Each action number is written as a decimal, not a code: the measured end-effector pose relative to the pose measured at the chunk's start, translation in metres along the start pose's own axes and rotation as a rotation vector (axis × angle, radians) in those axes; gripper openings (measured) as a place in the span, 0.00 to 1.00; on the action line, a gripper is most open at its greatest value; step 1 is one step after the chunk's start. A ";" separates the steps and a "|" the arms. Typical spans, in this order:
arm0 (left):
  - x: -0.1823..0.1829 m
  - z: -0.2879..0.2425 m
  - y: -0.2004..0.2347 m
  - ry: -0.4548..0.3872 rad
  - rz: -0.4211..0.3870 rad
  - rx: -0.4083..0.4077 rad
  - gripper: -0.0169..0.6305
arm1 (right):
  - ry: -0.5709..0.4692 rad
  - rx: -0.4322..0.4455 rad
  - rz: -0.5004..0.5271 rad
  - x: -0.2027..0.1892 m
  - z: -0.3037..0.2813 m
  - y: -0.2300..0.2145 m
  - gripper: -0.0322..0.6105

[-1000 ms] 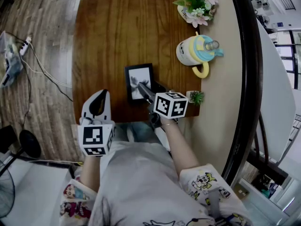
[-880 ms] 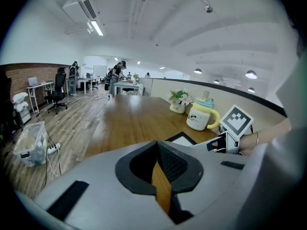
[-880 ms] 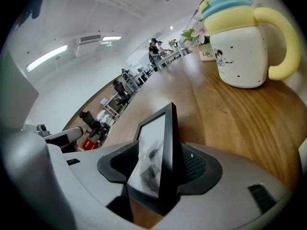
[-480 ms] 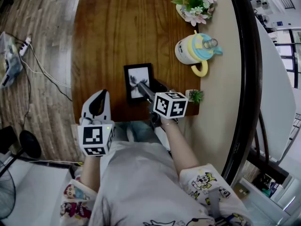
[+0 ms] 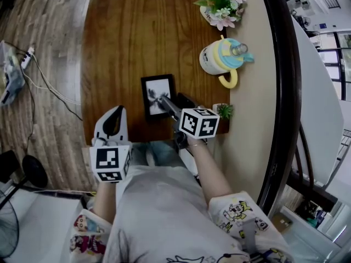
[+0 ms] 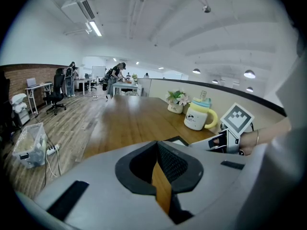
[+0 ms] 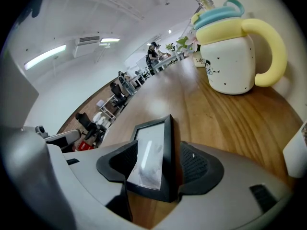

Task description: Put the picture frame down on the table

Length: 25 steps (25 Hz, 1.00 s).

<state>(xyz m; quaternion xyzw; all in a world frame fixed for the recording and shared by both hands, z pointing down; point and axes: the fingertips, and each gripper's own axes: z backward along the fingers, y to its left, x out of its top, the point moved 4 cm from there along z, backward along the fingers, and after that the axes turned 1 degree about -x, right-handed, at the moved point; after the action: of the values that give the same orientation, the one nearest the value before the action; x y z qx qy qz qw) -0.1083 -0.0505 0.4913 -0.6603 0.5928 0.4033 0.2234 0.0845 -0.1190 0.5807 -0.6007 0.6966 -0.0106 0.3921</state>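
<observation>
A black picture frame [image 5: 158, 95] with a grey print sits over the near part of the brown wooden table [image 5: 131, 37]. My right gripper [image 5: 171, 106] is shut on its near right side. In the right gripper view the frame [image 7: 152, 159] stands tilted between the two pads, glass facing left; I cannot tell whether it rests on the wood. My left gripper [image 5: 113, 115] hovers at the table's near edge, left of the frame, jaws together and empty [image 6: 158, 176].
A yellow and blue mug [image 5: 222, 62] stands beyond the frame to the right, with a flower pot [image 5: 219, 4] farther back. A small potted plant [image 5: 222, 114] sits right of my right gripper. Cables [image 5: 38, 78] lie on the floor at left.
The whole scene has slid a little left in the head view. My right gripper still holds the frame in about the same spot; the left gripper has not moved.
</observation>
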 end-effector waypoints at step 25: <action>0.056 0.025 0.004 -0.138 -0.050 0.059 0.03 | -0.171 0.058 0.107 0.061 0.060 0.033 0.43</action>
<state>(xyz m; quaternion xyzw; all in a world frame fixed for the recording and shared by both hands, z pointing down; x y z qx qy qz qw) -0.1205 -0.0657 0.4325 -0.6388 0.5709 0.4245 0.2929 0.0927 -0.1341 0.4904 -0.5498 0.6911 0.0415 0.4672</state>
